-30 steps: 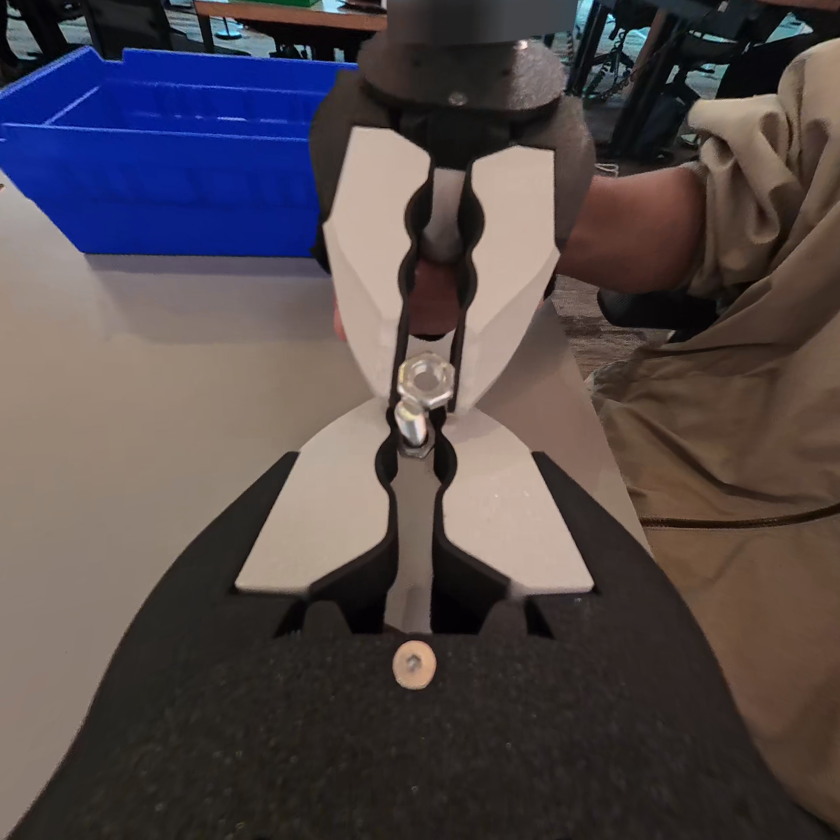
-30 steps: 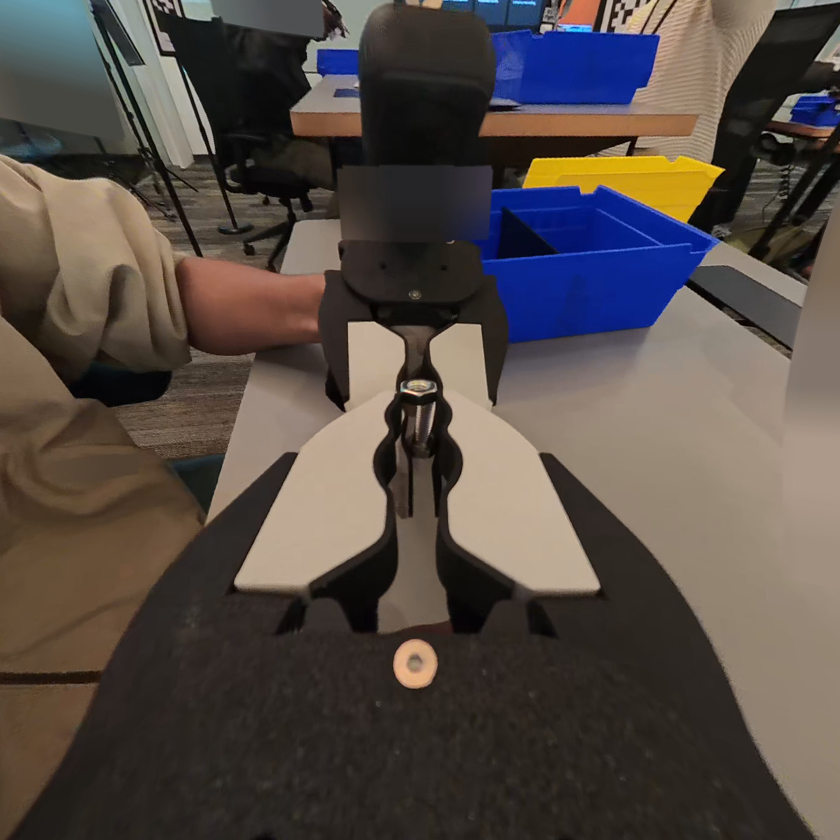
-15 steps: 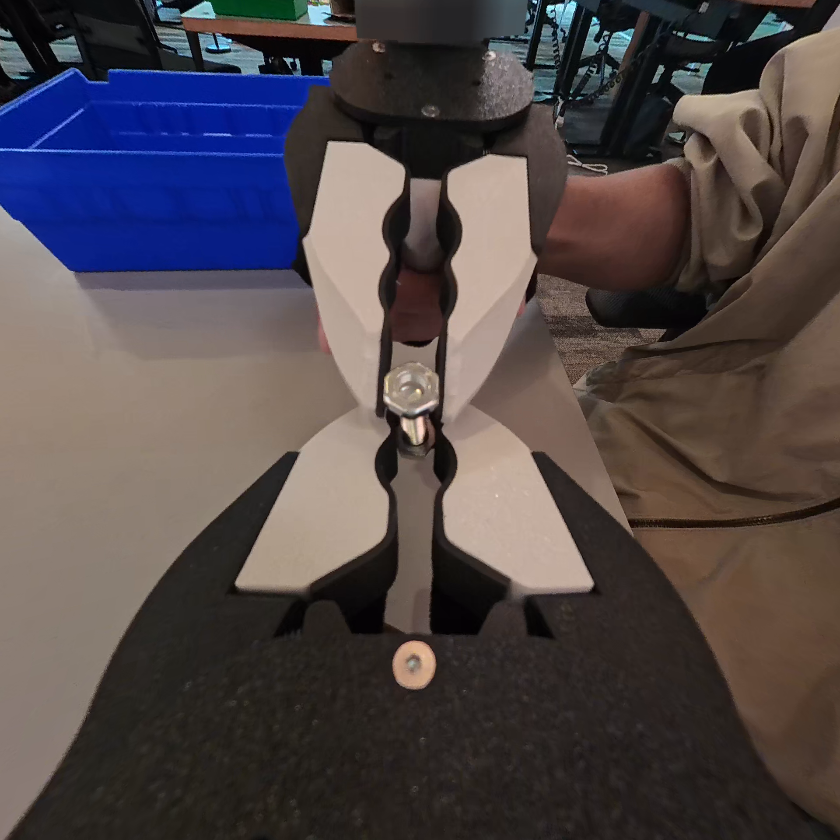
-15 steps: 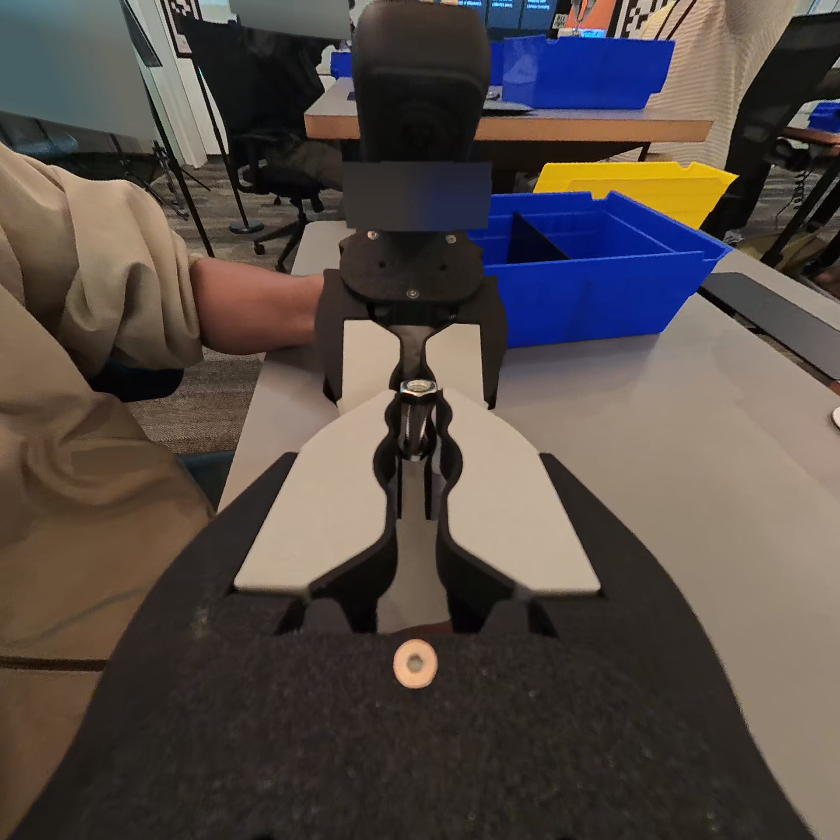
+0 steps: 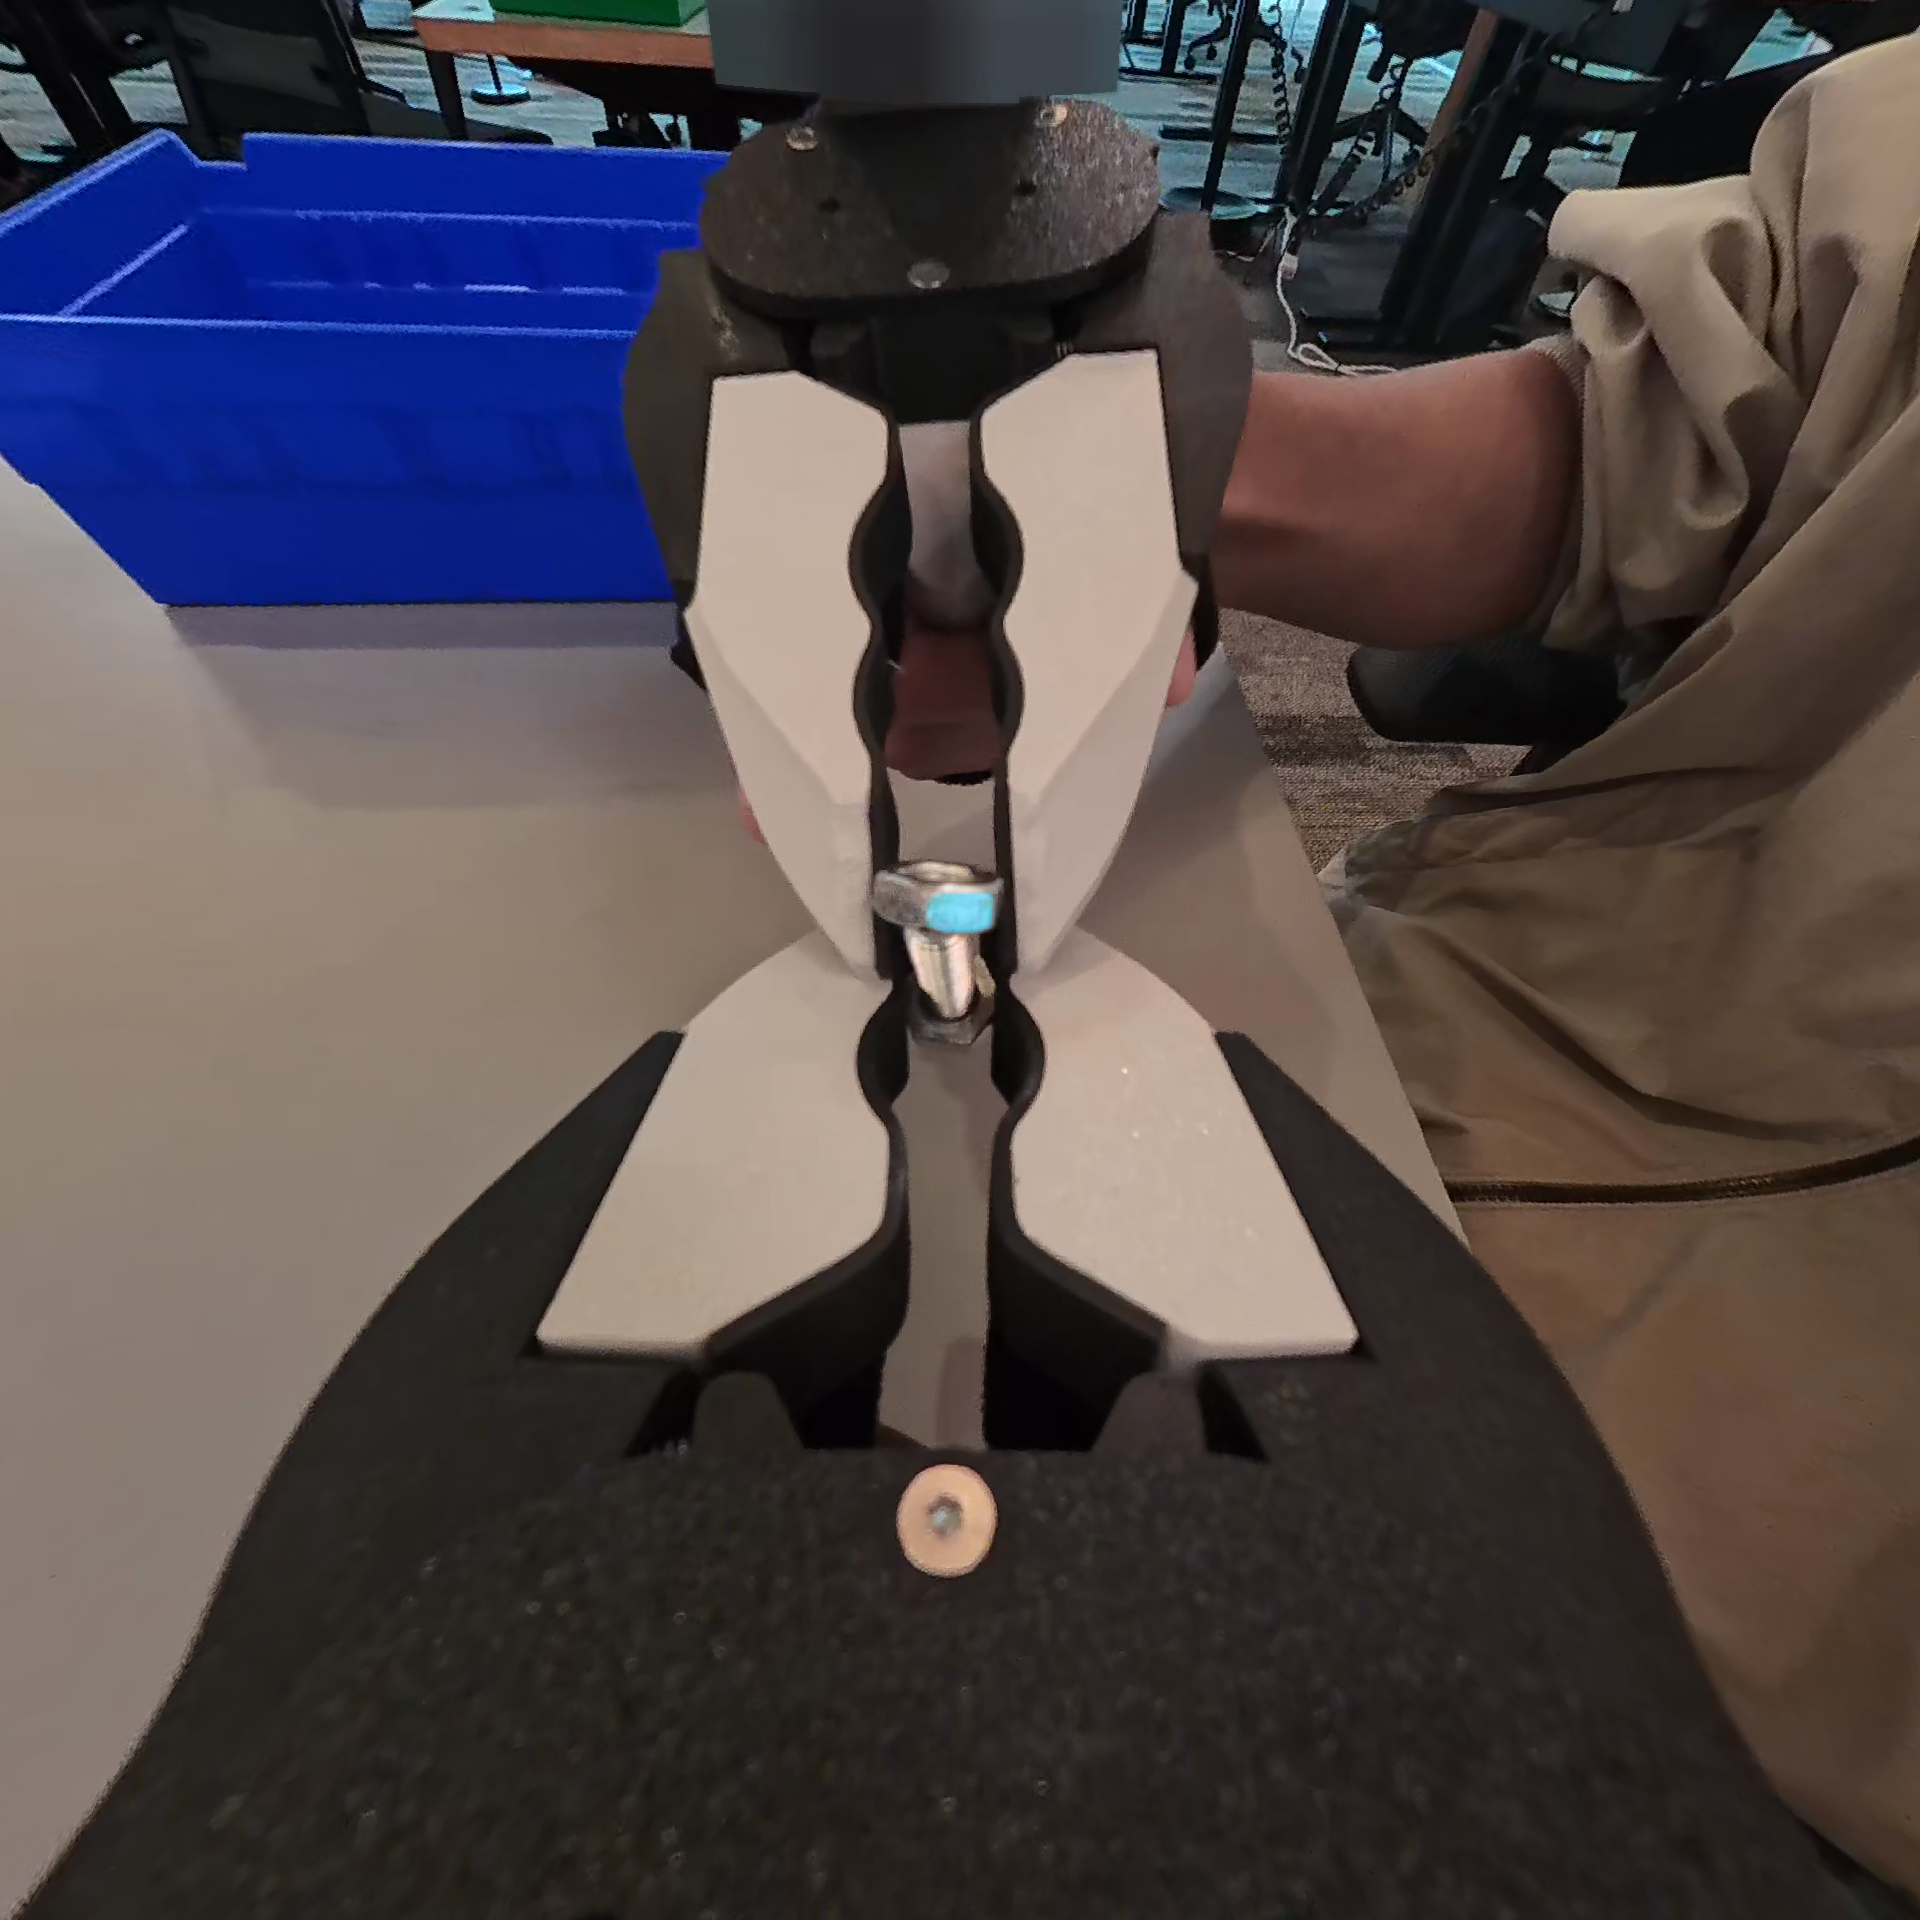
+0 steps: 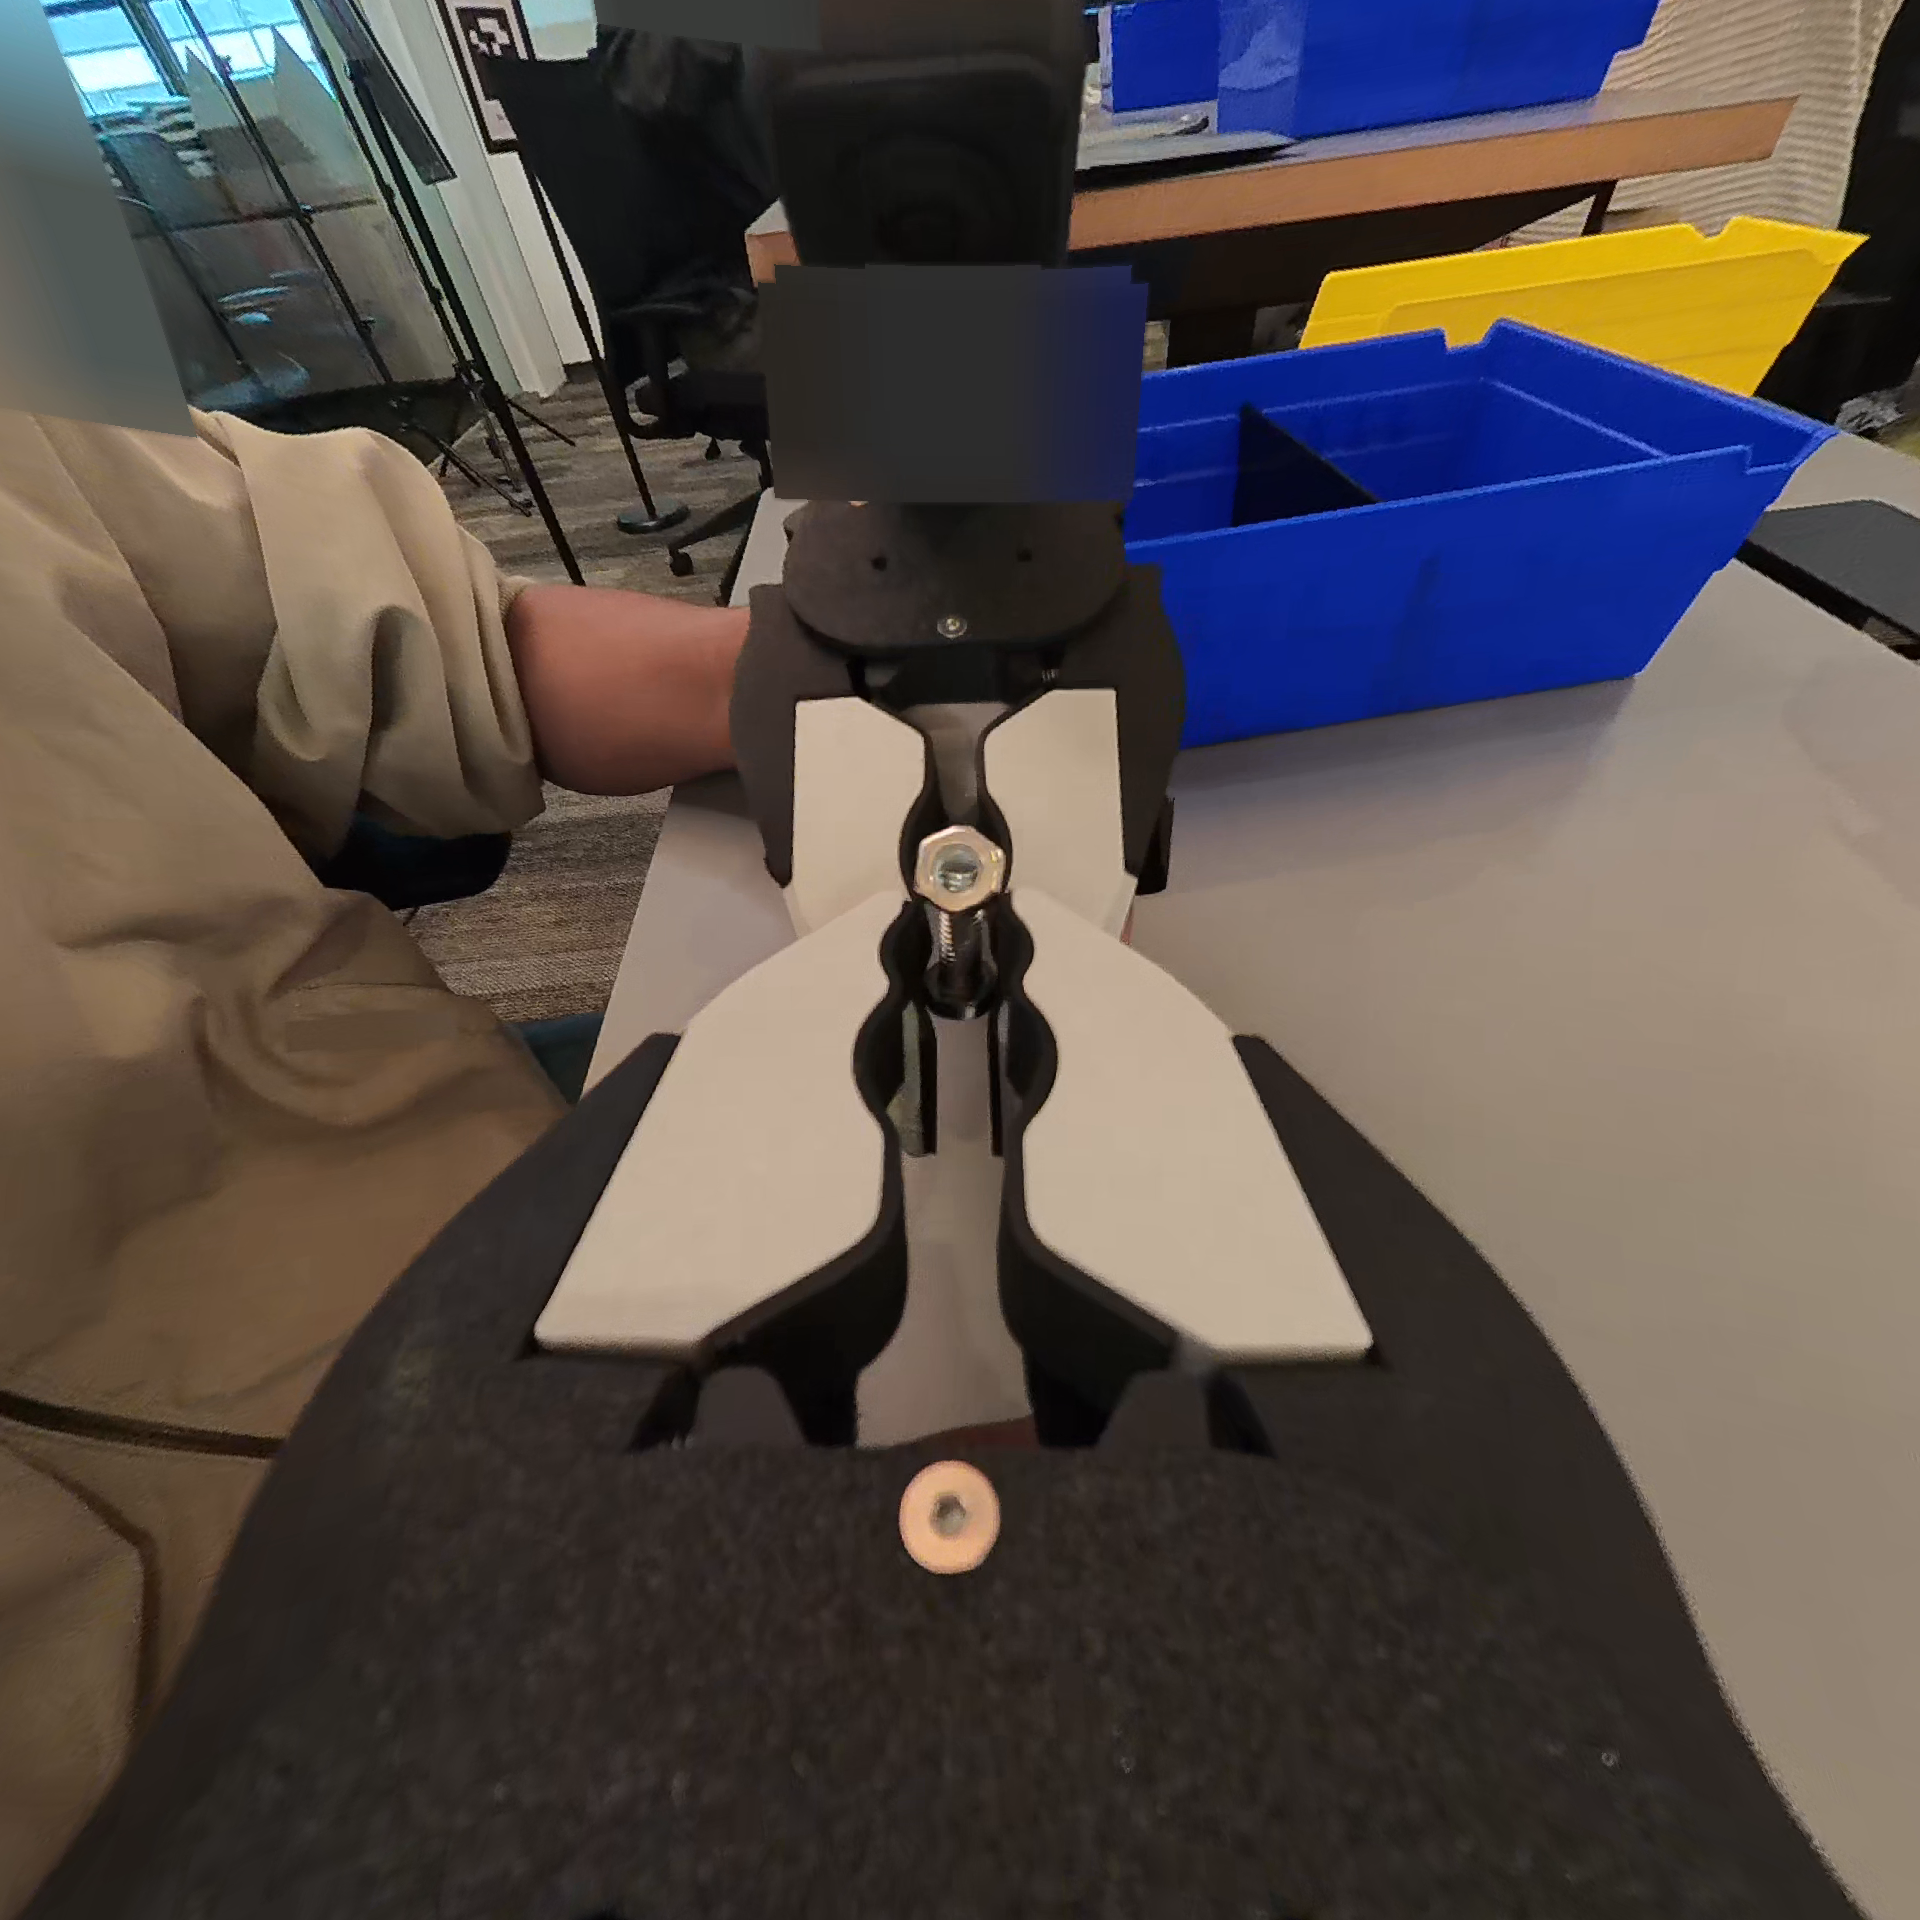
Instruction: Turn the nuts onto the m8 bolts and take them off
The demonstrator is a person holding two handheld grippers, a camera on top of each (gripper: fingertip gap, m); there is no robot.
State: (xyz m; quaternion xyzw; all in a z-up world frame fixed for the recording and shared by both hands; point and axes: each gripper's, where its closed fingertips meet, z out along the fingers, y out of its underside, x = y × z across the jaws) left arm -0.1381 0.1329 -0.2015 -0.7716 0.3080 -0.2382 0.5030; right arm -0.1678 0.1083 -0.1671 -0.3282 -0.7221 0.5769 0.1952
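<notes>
The hex nut (image 5: 935, 904) has tipped edge-on in the left wrist view, the right gripper (image 5: 940, 940) pinching its hard, slick flats while the left gripper (image 5: 940, 1023) clamps the stiff M8 bolt (image 5: 943, 971) by its head.

A smooth, pale grey rectangular table (image 6: 1507, 935) was seen carrying a blue plastic bin (image 6: 1455, 582), divided inside by a dark partition, which was set near the far edge. A flat black pad (image 6: 1839, 561) was placed just beside the bin.
</notes>
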